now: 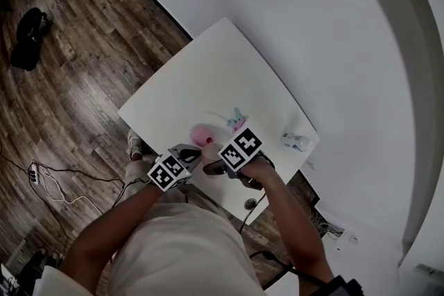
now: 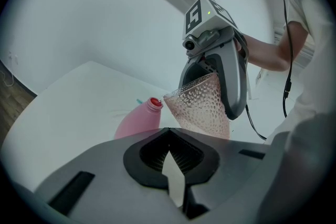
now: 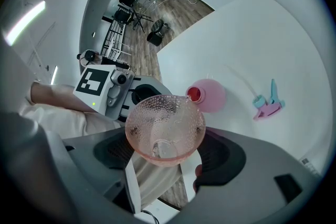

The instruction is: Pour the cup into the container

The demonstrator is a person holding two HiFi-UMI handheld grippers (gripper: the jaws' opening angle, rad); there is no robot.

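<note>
White table (image 1: pixel 208 73) on a wood-plank floor (image 1: pixel 76 80), with a white wall (image 1: pixel 326 17) at two o'clock. The right gripper (image 3: pixel 167 157) pinches the tilted cup (image 3: pixel 165 120) over the pink container (image 3: pixel 209 96). The left gripper (image 2: pixel 170 157) has its jaws pressed together, empty.

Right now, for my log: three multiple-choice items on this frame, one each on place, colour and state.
1. The spray nozzle lies: A on the table, B on a chair, C on a shelf.
2. The bottle is: A green, B pink, C black.
3. The cup in the right tongs is: A upright, B tilted toward the bottle, C lying down.
Answers: 1 A, it rests on the white table; 2 B, pink body; 3 B, its rim leans at the bottle's mouth.
</note>
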